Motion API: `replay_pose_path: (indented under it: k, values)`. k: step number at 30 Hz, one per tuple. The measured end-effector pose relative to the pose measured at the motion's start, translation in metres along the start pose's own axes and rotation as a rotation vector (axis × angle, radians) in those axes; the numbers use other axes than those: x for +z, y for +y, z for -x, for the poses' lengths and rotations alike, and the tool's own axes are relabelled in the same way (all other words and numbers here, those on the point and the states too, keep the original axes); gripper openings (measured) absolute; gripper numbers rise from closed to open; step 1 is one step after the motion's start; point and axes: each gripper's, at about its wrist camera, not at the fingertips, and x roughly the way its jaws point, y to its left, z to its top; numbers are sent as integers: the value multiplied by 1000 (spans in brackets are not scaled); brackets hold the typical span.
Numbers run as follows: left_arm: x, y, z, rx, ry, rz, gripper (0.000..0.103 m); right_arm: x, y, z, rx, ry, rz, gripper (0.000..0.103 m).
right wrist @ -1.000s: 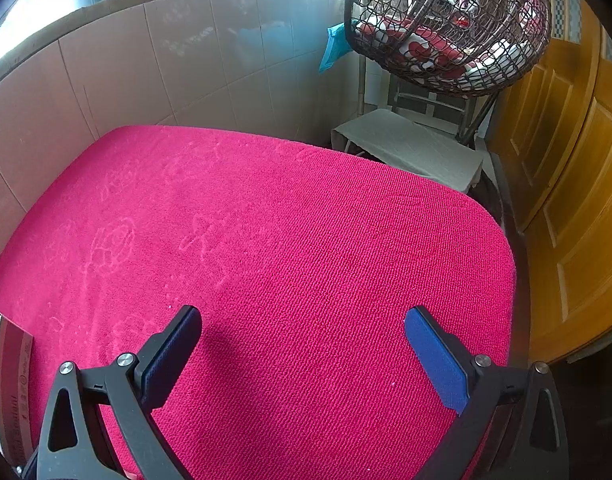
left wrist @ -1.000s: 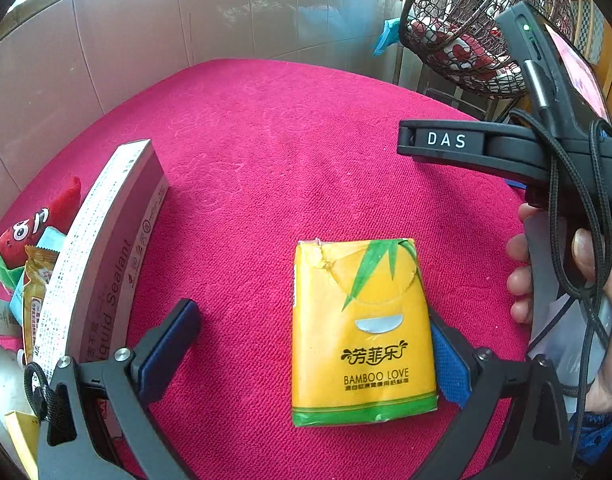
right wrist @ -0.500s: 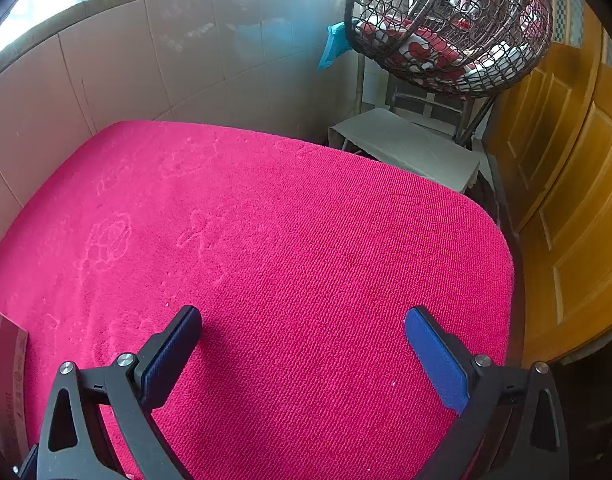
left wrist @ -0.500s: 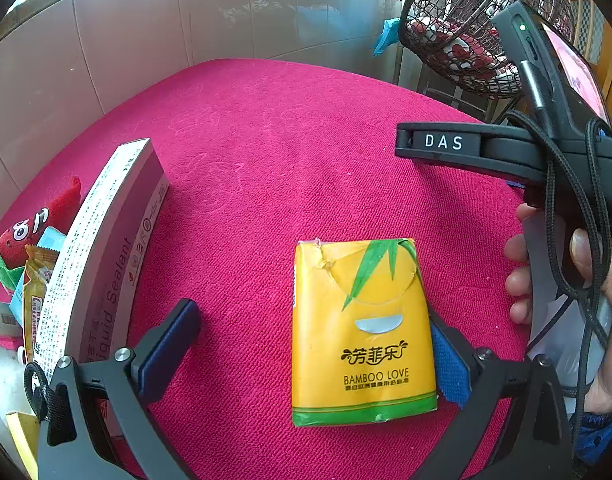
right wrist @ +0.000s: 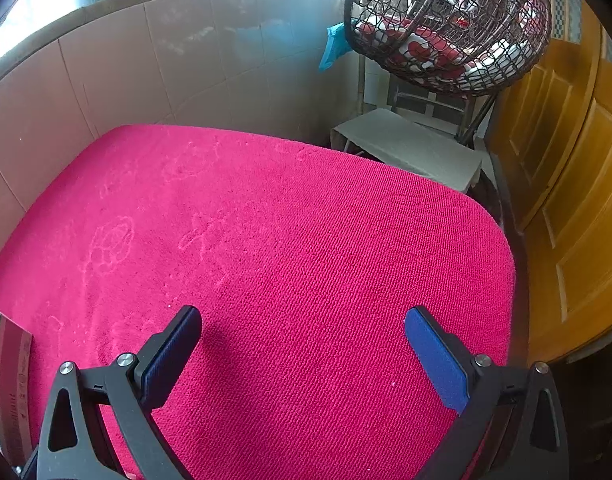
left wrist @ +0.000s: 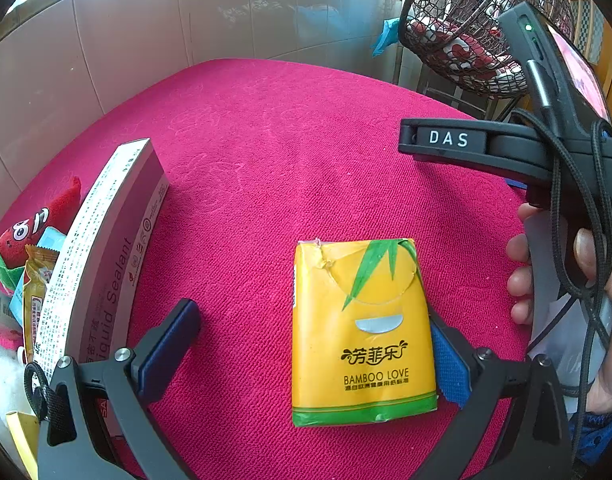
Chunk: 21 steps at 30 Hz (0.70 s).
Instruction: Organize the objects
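Note:
A yellow tissue pack marked BAMBOO LOVE lies flat on the pink cloth. My left gripper is open around it, the pack against the right pad and apart from the left pad. A long grey sealant box lies at the left; its end shows in the right wrist view. My right gripper is open and empty above bare cloth; its body shows at the right of the left wrist view.
A red plush toy and snack packets lie piled at the far left. A tiled wall borders the cloth at the back. A wicker hanging chair, a low stool and a wooden door stand to the right.
The right gripper has drifted slightly, its view shifting a little over the cloth. The left gripper and tissue pack have not moved.

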Motion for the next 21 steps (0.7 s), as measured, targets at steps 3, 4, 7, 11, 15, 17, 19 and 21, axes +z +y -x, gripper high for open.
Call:
replay_pose_path:
  k: [3, 4, 7, 11, 15, 17, 19, 21]
  values:
    - [0, 0, 0, 0, 0, 0, 103, 2, -1, 1, 10, 0, -7, 103]
    - [0, 0, 0, 1, 0, 0, 103, 2, 0, 0, 10, 0, -7, 103]
    - [0, 0, 0, 1, 0, 0, 103, 2, -1, 1, 14, -2, -7, 103]
    - [-1, 0, 0, 0, 0, 1, 103, 2, -3, 1, 30, -10, -18, 103]
    - [-1, 0, 0, 0, -2, 2, 103, 2, -2, 2, 36, -14, -20, 103]
    - [-1, -1, 1, 0, -3, 4, 103, 2, -3, 3, 39, -16, -23, 103]
    - [-2, 1, 2, 4, 0, 1, 103, 2, -3, 3, 32, -15, -17, 103]
    - [-1, 0, 3, 17, 6, 18, 103, 2, -3, 3, 23, -14, -10, 103]
